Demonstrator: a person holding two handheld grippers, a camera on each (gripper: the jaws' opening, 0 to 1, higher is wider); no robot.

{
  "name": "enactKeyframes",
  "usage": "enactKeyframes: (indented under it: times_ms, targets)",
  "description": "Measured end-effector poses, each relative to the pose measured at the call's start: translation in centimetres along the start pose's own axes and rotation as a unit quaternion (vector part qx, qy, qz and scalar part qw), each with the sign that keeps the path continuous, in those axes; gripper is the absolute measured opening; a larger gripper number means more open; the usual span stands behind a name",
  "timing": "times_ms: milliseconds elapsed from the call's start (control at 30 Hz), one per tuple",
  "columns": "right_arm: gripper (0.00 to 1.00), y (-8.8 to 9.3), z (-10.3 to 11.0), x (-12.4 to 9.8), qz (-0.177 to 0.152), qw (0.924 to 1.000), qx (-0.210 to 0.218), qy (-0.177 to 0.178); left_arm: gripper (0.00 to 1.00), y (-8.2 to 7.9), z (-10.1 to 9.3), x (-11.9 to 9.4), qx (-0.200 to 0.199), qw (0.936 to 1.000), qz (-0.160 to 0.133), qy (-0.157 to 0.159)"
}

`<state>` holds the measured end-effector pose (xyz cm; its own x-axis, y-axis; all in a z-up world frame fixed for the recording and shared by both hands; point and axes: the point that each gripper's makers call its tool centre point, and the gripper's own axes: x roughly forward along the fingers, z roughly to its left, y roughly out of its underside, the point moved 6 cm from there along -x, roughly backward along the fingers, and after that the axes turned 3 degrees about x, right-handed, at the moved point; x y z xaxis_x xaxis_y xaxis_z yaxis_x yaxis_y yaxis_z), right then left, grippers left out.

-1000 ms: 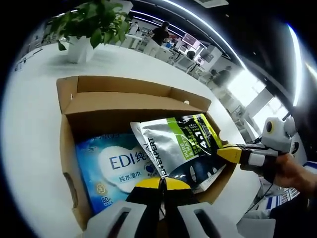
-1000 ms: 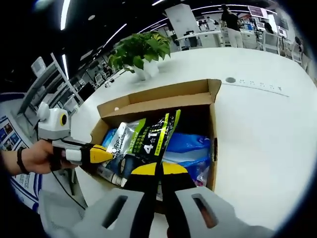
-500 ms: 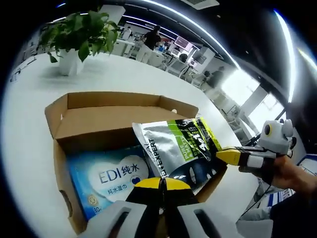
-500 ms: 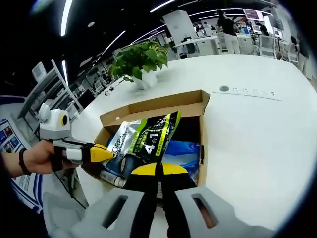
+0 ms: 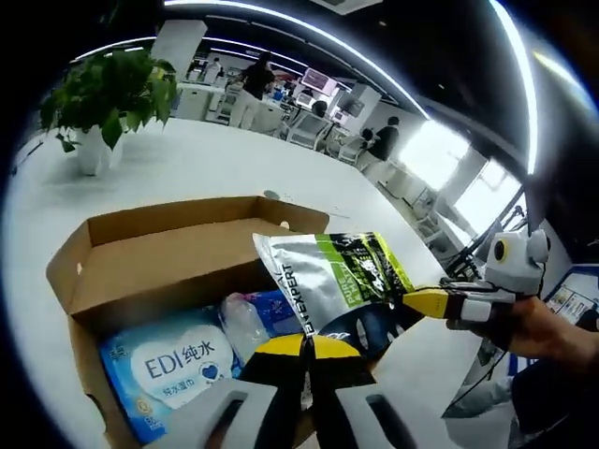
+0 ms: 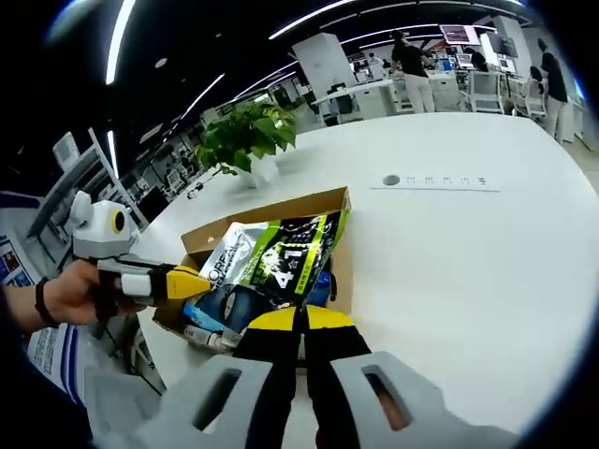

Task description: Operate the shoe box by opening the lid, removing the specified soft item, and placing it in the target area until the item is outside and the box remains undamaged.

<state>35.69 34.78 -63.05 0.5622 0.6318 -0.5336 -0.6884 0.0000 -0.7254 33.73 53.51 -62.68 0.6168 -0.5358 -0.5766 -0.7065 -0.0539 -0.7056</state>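
Left gripper view, both grippers [image 5: 301, 344] [image 6: 299, 321] pinching pouch [image 5: 332, 273]

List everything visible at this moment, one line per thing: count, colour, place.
Cardboard box: one, brown, open, on the table.
Pouch: one, silver, green and black, held above the box by both grippers.
Wipes pack: one, blue and white, inside the box.
Table: one, white, under the box.
Potted plant: one, green in white pot, far side of table.
People: several, in the background.
Left gripper: yellow-tipped, shut on pouch.
Right gripper: yellow-tipped, shut on pouch.
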Motion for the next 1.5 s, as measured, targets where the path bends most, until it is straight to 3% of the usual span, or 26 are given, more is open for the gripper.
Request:
enactKeyframes:
  times_ms: [500, 967, 1233, 1500]
  targets:
    - [0.0, 1.6, -5.3, -6.0, -0.03, 0.9974, 0.042, 0.05, 0.0, -0.5, -6.4, 4.5, 0.05, 0.9969, 0.029, 0.053]
    - [0.0, 4.1, -10.6, -12.2, -0.046, 0.9908, 0.078, 0.1, 0.0, 0.8, -13.3, 9.2, 0.087, 0.9889, 0.063, 0.103]
    - [0.0, 5.4, -13.0, -13.1, -0.037, 0.9891, 0.086, 0.114, 0.0, 2.3, -15.2, 11.0, 0.111, 0.9847, 0.084, 0.105]
    - [0.0, 7.5, -14.6, -12.9, -0.016, 0.9881, 0.1, 0.116, 0.0, 3.9, -15.6, 12.2, 0.108, 0.9836, 0.101, 0.104]
